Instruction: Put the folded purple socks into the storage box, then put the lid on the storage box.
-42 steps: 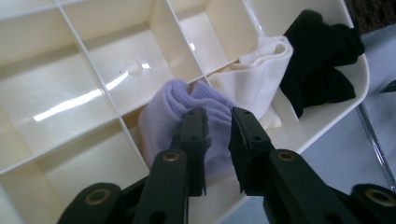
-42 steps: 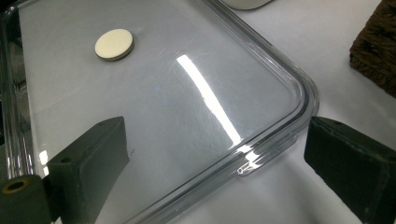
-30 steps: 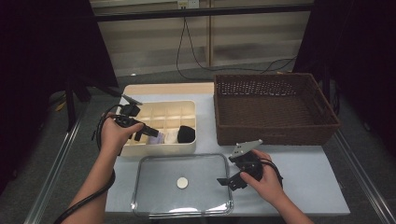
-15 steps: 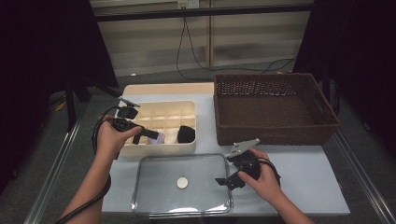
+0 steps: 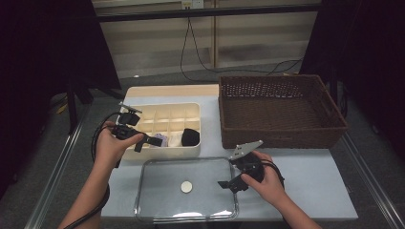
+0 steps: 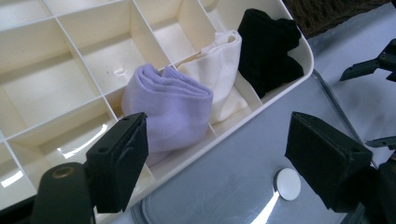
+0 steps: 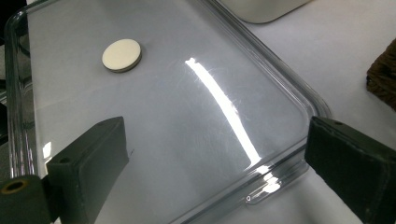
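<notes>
left claw (image 6: 217, 161): jaws spread, have just been opening, nothing pinched; hangs just off the organizer's near edge.
lilac sock (image 6: 170, 109): rolled, sits in a front-row compartment of the cream organizer (image 5: 191, 107), touching the white sock (image 6: 217, 77); black sock (image 6: 271, 49) in the end cell.
handling: soft, light, squashes; likely unrolls if nipped by a loose edge. Pinch across the roll's middle.
right claw (image 7: 215, 172): jaws spread, empty, over the clear lid (image 7: 289, 86) corner.
lid: rigid, slick; lies on the worktop (image 5: 310, 167).
</notes>
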`<state>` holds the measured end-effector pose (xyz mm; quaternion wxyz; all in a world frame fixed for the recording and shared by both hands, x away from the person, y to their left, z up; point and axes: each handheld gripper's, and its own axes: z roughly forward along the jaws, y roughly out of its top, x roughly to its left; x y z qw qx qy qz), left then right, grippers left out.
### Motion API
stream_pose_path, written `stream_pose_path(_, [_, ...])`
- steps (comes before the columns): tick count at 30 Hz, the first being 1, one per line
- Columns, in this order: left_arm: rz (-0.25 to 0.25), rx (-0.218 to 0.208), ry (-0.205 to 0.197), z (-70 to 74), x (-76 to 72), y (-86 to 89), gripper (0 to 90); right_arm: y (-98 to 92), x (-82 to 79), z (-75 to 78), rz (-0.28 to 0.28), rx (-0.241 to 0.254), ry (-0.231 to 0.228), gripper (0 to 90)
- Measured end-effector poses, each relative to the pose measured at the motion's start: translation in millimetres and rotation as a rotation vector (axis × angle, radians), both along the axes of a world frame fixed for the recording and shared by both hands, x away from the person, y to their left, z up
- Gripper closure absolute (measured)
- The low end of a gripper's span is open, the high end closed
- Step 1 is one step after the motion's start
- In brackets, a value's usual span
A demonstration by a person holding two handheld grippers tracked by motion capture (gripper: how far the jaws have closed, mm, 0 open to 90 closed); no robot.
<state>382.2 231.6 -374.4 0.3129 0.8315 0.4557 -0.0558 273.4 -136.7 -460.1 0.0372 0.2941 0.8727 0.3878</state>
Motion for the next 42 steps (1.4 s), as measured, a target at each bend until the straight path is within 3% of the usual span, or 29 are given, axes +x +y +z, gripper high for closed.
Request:
stream_pose_path(5, [-0.016, 0.019, -0.010, 5.1, -1.5, 3.7, 18.4, -0.1, 0.9, -0.8, -0.001, 0.008, 0.006, 5.7])
stream_pose_path(8, [0.013, -0.005, -0.010, 8.4, -3.5, 4.2, 16.7, 0.4, 1.4, -0.1, 0.002, 0.007, 0.004, 5.7])
stream_pose_path(11, [0.015, -0.003, -0.014, 11.3, -5.3, 5.0, 15.5, 0.8, 1.2, -0.8, 0.008, -0.002, 0.002, 5.7])
stream_pose_path(19, [-0.011, 0.000, -0.012, 14.2, -12.9, 5.2, 12.8, 1.3, 0.9, 0.0, 0.004, 0.000, 0.006, 5.7])
stream_pose_path(22, [0.023, -0.025, -0.010, 13.6, -16.8, 3.2, 11.9, 1.1, 1.2, -0.2, 0.000, -0.003, 0.004, 5.7])
stream_pose_path(24, [-0.010, -0.013, -0.005, 13.3, -16.9, 7.0, 11.7, 0.9, 1.7, -0.3, 0.002, -0.001, 0.006, 5.7])
stream_pose_path(33, [0.019, -0.034, 0.003, 6.4, -24.8, 8.2, 11.3, 3.0, 2.1, -1.6, 0.017, -0.011, 0.005, 5.7])
stream_pose_path(42, [-0.006, -0.042, 0.007, 5.3, -32.3, 10.2, 10.5, 3.6, 2.3, 0.4, 0.010, -0.010, 0.006, 5.7])
